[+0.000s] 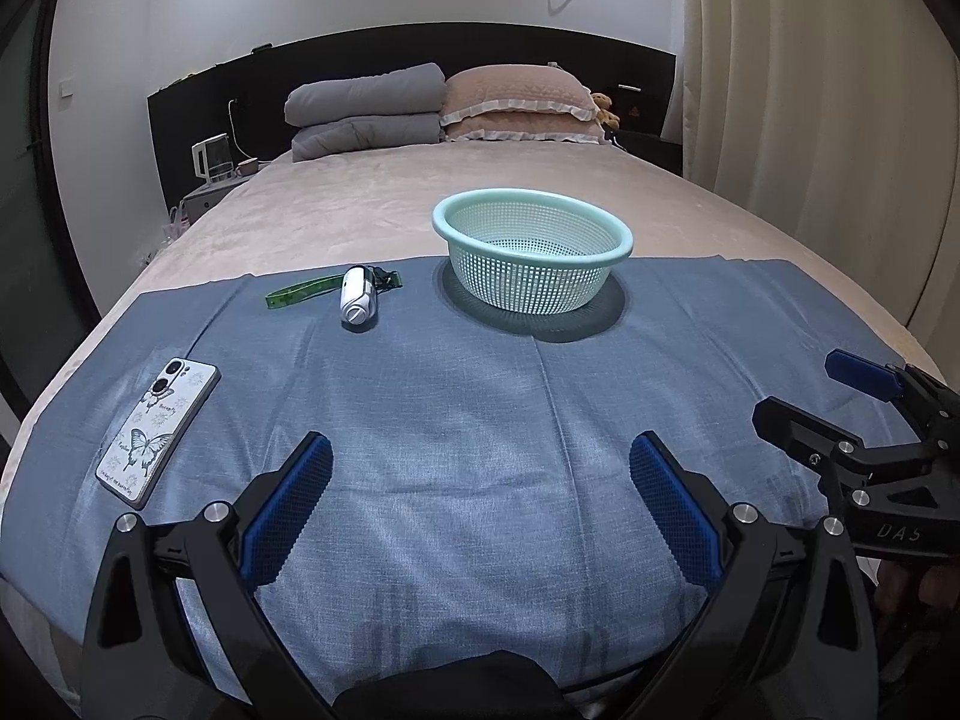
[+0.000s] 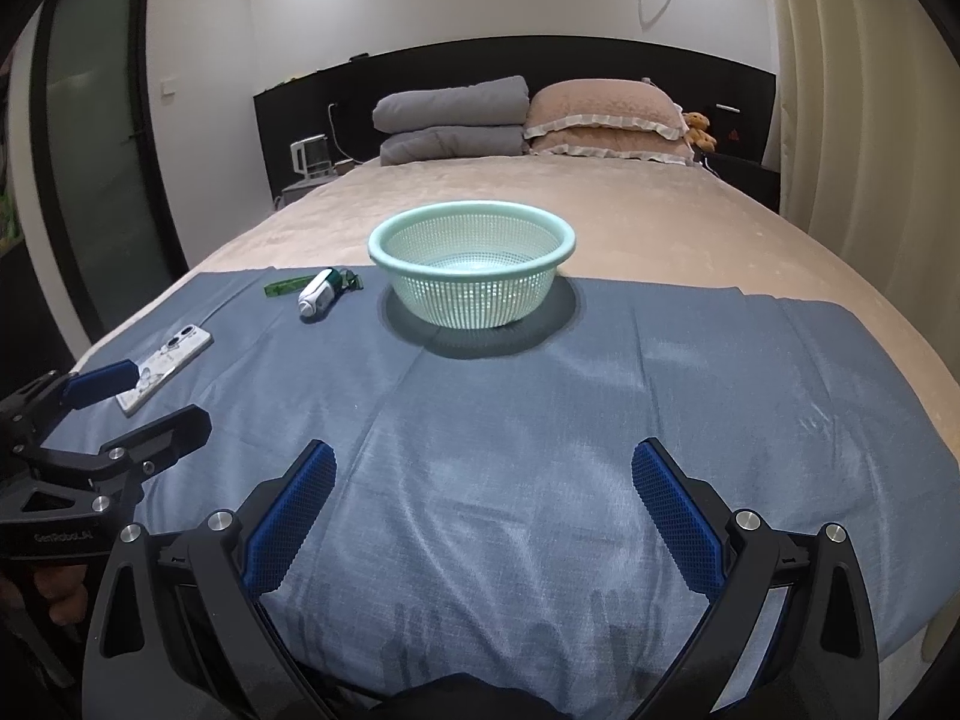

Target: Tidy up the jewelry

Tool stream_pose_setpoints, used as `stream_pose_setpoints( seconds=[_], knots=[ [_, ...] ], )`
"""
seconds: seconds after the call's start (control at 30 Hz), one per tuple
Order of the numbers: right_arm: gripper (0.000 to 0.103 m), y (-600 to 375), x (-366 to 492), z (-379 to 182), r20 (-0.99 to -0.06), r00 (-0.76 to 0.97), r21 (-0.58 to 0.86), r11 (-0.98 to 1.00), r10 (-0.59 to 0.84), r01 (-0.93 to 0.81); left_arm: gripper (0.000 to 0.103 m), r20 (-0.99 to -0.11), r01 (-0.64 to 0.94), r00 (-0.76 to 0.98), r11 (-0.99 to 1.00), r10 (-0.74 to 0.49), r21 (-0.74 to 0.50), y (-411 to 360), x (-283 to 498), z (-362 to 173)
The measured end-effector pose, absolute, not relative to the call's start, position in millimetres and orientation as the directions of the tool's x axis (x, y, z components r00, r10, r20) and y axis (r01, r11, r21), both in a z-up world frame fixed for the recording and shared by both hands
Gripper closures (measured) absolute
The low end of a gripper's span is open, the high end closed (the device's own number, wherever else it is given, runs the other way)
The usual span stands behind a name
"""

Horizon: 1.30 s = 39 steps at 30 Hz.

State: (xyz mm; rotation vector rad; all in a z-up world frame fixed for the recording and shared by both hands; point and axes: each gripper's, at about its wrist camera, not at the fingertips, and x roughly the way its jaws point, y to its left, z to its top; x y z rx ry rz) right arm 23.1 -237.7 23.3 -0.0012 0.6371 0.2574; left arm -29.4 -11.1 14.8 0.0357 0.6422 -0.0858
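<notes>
Mint basket point(image 2: 471, 267), seemingly empty, on cloth point(image 2: 540, 420).

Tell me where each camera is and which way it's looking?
Left wrist: sits on the left tongs, looking up the bed over the blue cloth; its own open blue fingers show, and the right tongs at the right edge.
Right wrist: sits on the right tongs, facing the same way; its open fingers show, and the left tongs at the left edge.
Both see: basket, phone, white gadget, pillows.
</notes>
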Motion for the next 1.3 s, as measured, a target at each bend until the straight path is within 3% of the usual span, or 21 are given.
stream_pose_setpoints(
  seconds=[1.3],
  knots=[
    [0.008, -235.9, 22.8, 19.7, -0.599, 0.771, 0.059, 0.971, 0.219, -0.230, 0.006, -0.598, 0.080, 0.800, 0.997, -0.056, 0.015, -10.0, -31.6, 15.3]
  ],
)
